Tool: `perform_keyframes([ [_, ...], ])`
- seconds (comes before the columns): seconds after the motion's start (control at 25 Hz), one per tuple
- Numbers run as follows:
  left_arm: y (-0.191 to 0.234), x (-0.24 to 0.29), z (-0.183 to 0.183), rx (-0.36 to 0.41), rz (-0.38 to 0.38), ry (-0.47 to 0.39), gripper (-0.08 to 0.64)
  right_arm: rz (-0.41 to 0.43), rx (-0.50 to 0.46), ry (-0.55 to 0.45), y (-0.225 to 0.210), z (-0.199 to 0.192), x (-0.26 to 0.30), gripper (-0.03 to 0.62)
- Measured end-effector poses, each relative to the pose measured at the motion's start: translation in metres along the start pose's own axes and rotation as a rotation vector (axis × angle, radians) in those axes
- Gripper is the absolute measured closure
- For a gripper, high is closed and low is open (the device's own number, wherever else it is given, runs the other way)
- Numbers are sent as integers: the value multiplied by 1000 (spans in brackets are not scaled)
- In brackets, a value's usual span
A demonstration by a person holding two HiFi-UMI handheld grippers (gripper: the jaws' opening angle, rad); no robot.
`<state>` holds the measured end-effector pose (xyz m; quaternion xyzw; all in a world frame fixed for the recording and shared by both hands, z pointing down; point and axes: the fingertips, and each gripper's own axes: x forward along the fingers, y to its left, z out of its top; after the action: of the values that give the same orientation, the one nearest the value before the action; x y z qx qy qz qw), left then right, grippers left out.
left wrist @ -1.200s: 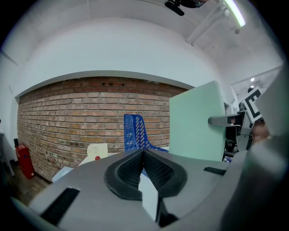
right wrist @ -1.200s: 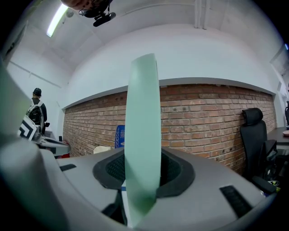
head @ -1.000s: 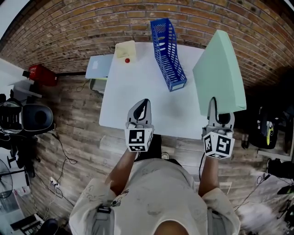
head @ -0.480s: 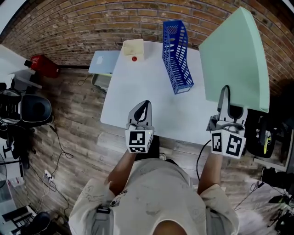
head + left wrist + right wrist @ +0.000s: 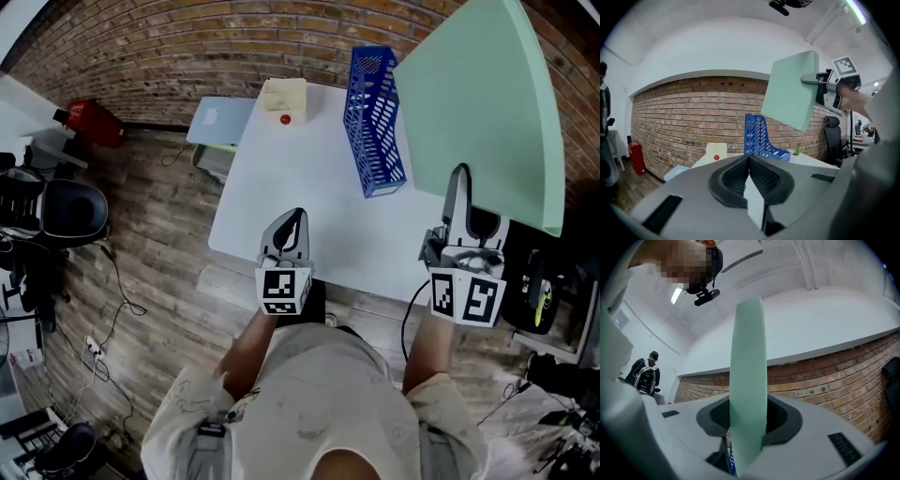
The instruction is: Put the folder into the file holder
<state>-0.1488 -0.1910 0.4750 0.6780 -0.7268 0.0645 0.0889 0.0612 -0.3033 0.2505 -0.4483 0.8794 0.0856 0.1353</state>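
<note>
Left gripper (image 5: 289, 225) near-left of file holder (image 5: 375, 122), jaws pressed together, nothing held; keep it clear, or brace holder if it slides. Folder (image 5: 478, 103) aloft just right of file holder, not yet in; right gripper (image 5: 459, 187) clamped on its lower edge. Judgement: line folder's edge with slot, lower slowly, release once seated. White table (image 5: 300, 187) under file holder; brick wall (image 5: 159, 56) behind it, wood floor (image 5: 150, 253) to its left
</note>
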Motion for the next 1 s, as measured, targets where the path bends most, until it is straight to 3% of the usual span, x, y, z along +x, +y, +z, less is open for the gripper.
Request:
perform_keyframes([
  [0.48,15,6,-19,-49,33,31,545,74,12,63,27,-27,30,428],
  [1.0,29,21,-40,-74,41,81,545,81,47,156,31,-81,51,428],
])
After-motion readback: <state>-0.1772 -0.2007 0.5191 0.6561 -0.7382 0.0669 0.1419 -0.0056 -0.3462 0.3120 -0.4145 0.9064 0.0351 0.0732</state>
